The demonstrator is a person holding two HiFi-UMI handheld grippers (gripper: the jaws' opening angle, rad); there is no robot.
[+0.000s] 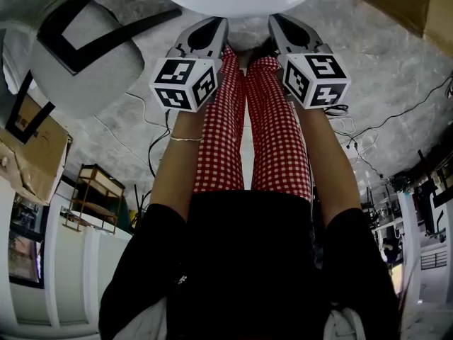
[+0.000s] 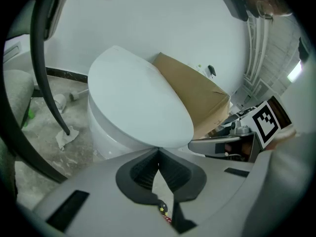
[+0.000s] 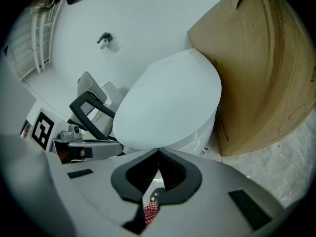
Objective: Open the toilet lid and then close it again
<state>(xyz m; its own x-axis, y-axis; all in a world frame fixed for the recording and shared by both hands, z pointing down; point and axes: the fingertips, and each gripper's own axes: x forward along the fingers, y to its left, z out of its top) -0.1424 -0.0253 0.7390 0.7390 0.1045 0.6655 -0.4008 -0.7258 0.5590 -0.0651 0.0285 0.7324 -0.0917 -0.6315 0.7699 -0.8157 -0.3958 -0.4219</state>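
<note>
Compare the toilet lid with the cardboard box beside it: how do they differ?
The toilet lid is white; the cardboard box is brown. The lid is oval and rounded; the box is flat-sided. The lid lies shut on the bowl; the box stands on the floor. Both sit by the white wall.

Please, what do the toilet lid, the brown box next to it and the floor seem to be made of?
Lid: probably plastic; white, smooth, with a soft even sheen.
Box: cardboard, matte brown, with a flap seam and creases.
Floor: seemingly bare concrete; grey, rough and mottled.
</note>
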